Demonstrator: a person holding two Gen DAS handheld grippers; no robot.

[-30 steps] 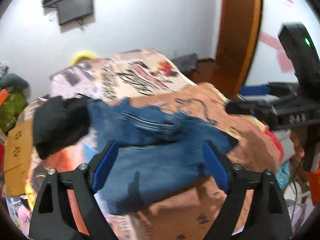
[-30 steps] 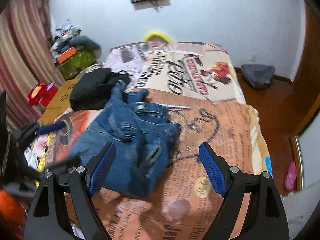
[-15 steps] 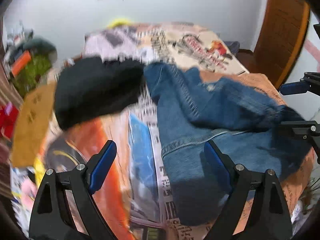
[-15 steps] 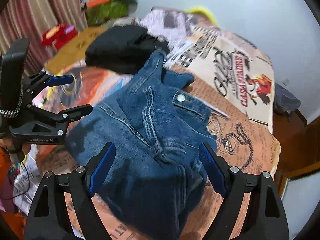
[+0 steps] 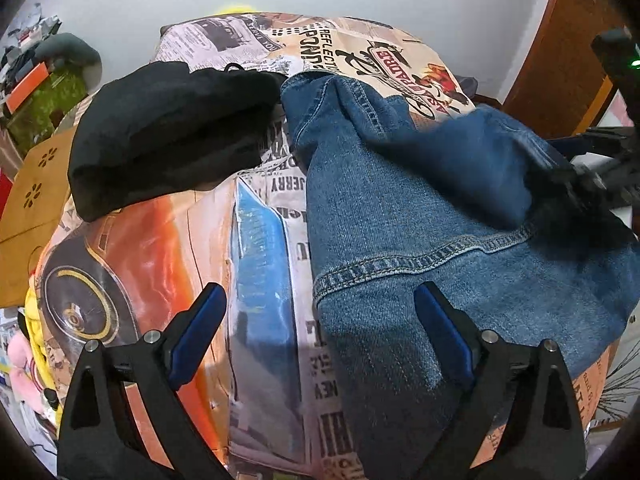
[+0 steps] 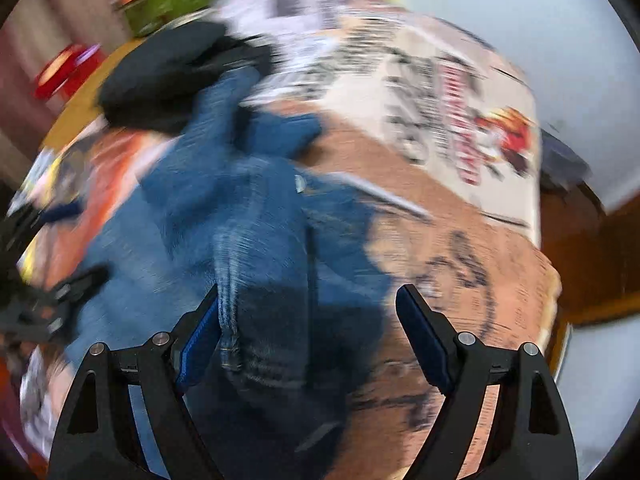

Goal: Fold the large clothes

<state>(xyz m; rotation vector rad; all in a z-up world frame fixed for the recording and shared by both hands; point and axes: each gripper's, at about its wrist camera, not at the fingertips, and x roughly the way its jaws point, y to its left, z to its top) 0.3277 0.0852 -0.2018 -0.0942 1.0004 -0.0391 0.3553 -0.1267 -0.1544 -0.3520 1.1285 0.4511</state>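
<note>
Blurred blue jeans (image 6: 256, 216) lie crumpled below the wide-spread right gripper (image 6: 308, 332).

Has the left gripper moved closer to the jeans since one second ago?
Yes. The left gripper has come down toward the bed; the jeans and black garment now look larger.

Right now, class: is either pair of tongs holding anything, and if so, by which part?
Nothing is held. The left tongs are opening above the jeans and bedspread; the right tongs hang open over the jeans, pads clear of the denim.
</note>
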